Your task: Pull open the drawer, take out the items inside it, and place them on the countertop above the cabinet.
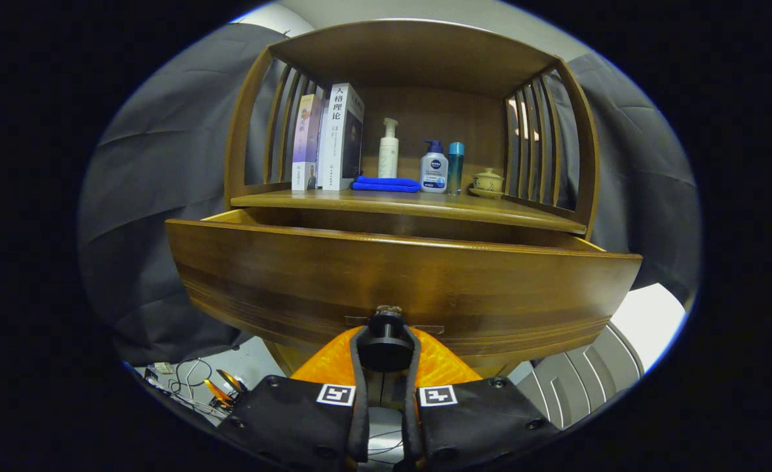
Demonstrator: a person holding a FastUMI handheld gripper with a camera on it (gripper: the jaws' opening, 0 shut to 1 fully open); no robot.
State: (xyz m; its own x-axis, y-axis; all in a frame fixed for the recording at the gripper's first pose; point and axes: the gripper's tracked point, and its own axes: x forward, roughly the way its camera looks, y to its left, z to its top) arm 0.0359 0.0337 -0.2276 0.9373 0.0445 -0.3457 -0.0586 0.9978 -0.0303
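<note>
A: Tool (386, 351) status?

B: Both fingers pinched on the dark round knob (385, 328) at the mid of the drawer (399, 282) front, pads pressing it from either side. Orange finger bodies just behind.

A: Drawer?

B: Out of the cabinet (576, 164), w/ a gap showing between its front panel and the desk (412, 204) edge above. Inside hidden from this low angle, can't tell what's in it.

A: What's on the desk?

B: Near the left back corner, upright books (333, 137), leaning close together. Beside them a folded blue cloth (386, 184) lying flat, w/ a white pump bottle (388, 149) standing behind it. To the right, a white bottle w/ blue pump (434, 168), then a slim teal bottle (455, 167) just beside it. Toward the right edge, a small lidded ceramic cup (487, 181) on a saucer, near the slatted side.

A: Anything else?

B: Cables (186, 380) on the floor below the drawer's left end.
</note>
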